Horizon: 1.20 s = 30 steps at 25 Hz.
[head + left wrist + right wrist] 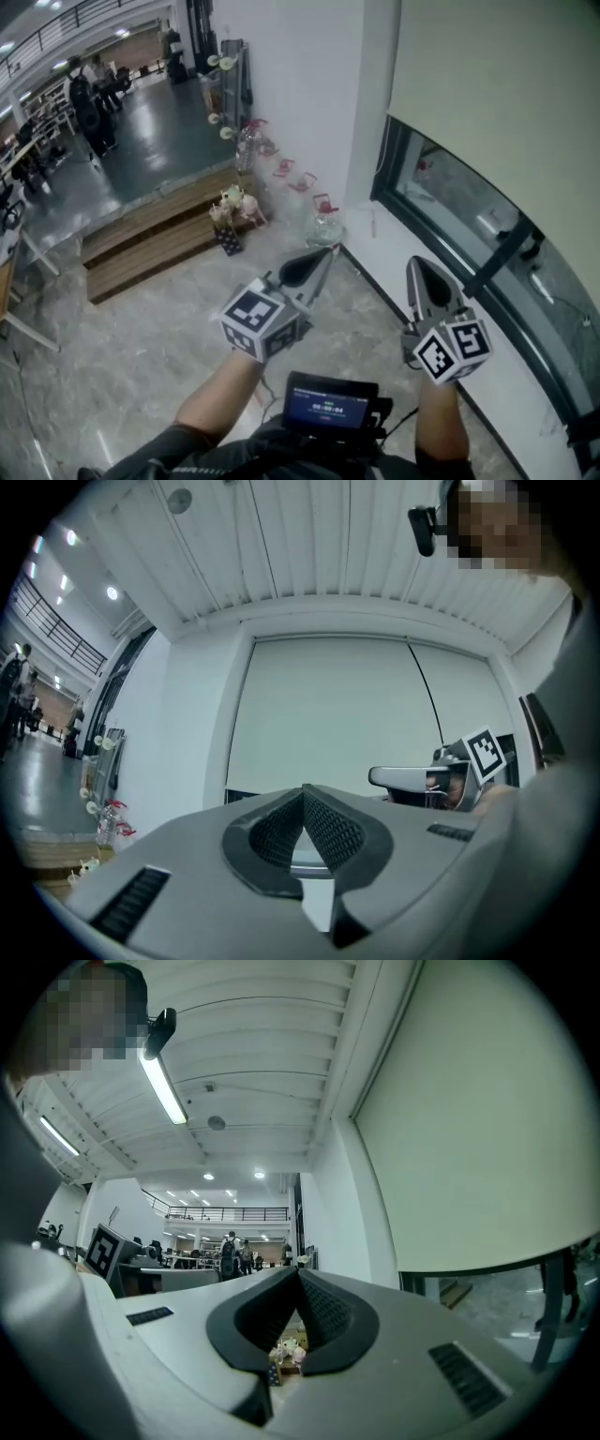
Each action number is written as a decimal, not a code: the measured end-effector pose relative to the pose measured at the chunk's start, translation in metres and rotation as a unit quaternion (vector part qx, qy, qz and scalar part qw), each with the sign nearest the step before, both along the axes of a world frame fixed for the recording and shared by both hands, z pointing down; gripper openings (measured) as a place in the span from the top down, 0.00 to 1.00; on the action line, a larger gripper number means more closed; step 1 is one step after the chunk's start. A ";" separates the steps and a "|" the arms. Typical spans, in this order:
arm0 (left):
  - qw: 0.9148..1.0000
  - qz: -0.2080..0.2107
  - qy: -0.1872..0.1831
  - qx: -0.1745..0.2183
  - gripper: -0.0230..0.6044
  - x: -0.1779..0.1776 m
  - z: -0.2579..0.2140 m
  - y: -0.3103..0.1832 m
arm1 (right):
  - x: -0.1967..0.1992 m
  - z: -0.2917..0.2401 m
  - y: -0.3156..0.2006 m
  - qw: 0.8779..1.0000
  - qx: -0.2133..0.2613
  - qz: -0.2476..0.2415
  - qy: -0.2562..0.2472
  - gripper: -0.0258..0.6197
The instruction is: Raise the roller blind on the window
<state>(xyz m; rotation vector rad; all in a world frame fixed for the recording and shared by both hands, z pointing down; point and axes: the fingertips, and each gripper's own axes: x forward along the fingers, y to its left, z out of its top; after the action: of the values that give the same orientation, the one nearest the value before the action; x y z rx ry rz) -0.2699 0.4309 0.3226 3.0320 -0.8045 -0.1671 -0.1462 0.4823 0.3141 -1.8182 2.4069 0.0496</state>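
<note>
Only the left gripper view shows the smooth, pale roller blind (328, 714) full width. The left gripper (303, 794) and right gripper (298, 1279), with knurled black pads (333, 832), are closed and empty.

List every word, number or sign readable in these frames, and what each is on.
On the screen at the person's chest: a row of digits, too blurred to read.
On the cubes of the left gripper and right gripper: square marker patterns, no letters.
No other text visible.
</note>
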 end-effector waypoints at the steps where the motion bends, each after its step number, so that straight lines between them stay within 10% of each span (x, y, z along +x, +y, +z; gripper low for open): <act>1: 1.000 0.003 0.003 -0.001 0.97 -0.002 -0.001 -0.006 | -0.002 -0.002 -0.006 1.000 0.002 0.002 0.003 0.96; 30: 1.000 -0.015 -0.005 -0.009 0.98 0.119 -0.006 -0.202 | 0.118 -0.012 -0.200 0.999 0.024 -0.022 -0.022 0.96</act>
<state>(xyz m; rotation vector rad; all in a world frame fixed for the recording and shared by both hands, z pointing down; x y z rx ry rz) -0.1506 0.2294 0.3168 3.0072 -0.8476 -0.1431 -0.0280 0.2826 0.3020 -1.7263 2.3926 0.0620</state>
